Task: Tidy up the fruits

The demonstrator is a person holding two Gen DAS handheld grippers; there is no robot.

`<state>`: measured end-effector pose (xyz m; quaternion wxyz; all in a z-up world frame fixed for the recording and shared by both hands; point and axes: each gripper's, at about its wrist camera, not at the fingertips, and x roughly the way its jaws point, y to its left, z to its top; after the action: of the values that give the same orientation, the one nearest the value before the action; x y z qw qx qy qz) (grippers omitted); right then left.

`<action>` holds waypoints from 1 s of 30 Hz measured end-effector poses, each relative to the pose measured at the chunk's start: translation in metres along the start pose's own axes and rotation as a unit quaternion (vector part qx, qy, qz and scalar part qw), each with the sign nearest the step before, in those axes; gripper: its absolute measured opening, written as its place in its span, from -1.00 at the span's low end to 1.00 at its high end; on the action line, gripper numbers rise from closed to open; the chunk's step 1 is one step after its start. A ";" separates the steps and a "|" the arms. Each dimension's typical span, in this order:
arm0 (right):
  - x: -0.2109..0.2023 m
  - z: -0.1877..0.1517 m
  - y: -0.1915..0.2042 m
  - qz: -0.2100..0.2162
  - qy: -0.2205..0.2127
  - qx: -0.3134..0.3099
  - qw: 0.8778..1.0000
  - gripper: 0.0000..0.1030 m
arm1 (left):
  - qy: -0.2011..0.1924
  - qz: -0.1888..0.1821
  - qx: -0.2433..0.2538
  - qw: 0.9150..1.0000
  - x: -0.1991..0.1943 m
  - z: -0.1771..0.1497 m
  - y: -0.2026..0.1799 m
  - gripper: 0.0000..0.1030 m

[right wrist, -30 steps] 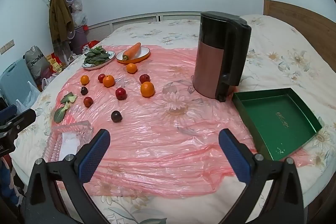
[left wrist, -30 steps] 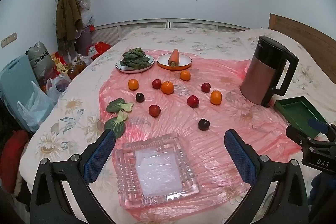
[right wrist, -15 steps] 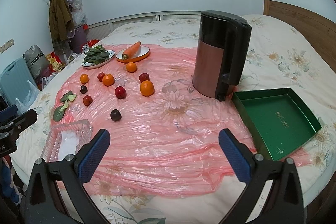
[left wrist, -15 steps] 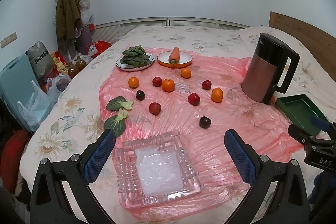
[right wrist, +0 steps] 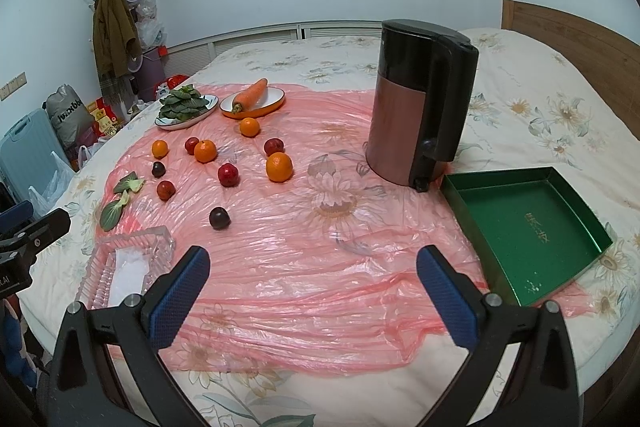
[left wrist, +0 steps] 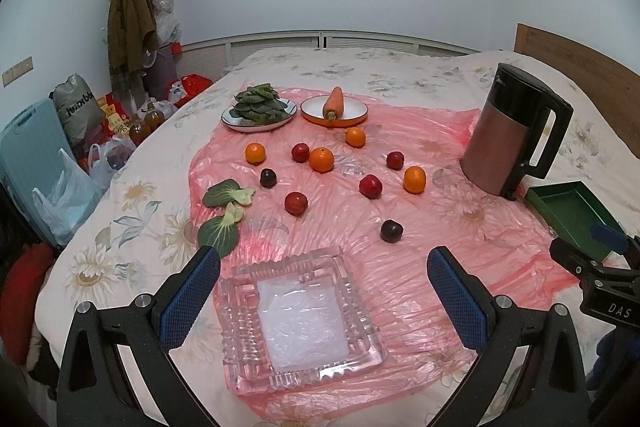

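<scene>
A pink plastic sheet [left wrist: 420,155] covers the bed; oranges [left wrist: 321,159] and dark red fruits [left wrist: 296,203] lie scattered mid-sheet, beyond the glass tray [left wrist: 300,311]. The left gripper [left wrist: 324,291] and right gripper [right wrist: 313,287] hover near, both spread wide, holding nothing.

The right tool [right wrist: 313,279] fills the lower frame, fingers wide apart over a pink plastic sheet [right wrist: 320,267] on the bed [right wrist: 540,107]. Oranges [right wrist: 279,167] and plums [right wrist: 219,218] lie left of centre, a kettle [right wrist: 420,115] upper right, a green tray [right wrist: 528,227] at right.
</scene>
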<state>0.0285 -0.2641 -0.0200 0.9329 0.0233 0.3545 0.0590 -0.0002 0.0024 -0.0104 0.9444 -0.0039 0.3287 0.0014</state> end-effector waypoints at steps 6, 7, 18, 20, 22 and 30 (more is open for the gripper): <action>0.000 0.000 0.000 -0.001 0.001 0.001 1.000 1.00 | 0.001 -0.001 -0.002 1.000 0.000 0.000 0.002 0.98; 0.000 0.000 0.000 -0.001 0.000 0.001 1.000 1.00 | 0.002 -0.002 -0.003 1.000 0.000 0.000 0.003 0.98; -0.001 -0.001 -0.001 -0.001 0.001 0.002 1.000 1.00 | 0.002 -0.001 -0.002 1.000 0.001 0.000 0.003 0.98; 0.000 -0.001 -0.001 -0.001 0.001 0.001 1.000 1.00 | 0.001 0.001 0.002 1.000 0.001 -0.001 0.002 0.98; 0.000 -0.001 -0.001 -0.001 0.001 0.001 1.000 1.00 | 0.001 0.002 0.005 1.000 0.002 -0.001 0.001 0.98; 0.000 0.000 -0.003 0.004 0.001 0.004 1.000 1.00 | 0.002 -0.004 0.008 1.000 0.002 0.000 0.000 0.98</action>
<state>0.0283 -0.2671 -0.0200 0.9321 0.0283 0.3558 0.0619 0.0012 0.0021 -0.0119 0.9436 0.0019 0.3310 -0.0050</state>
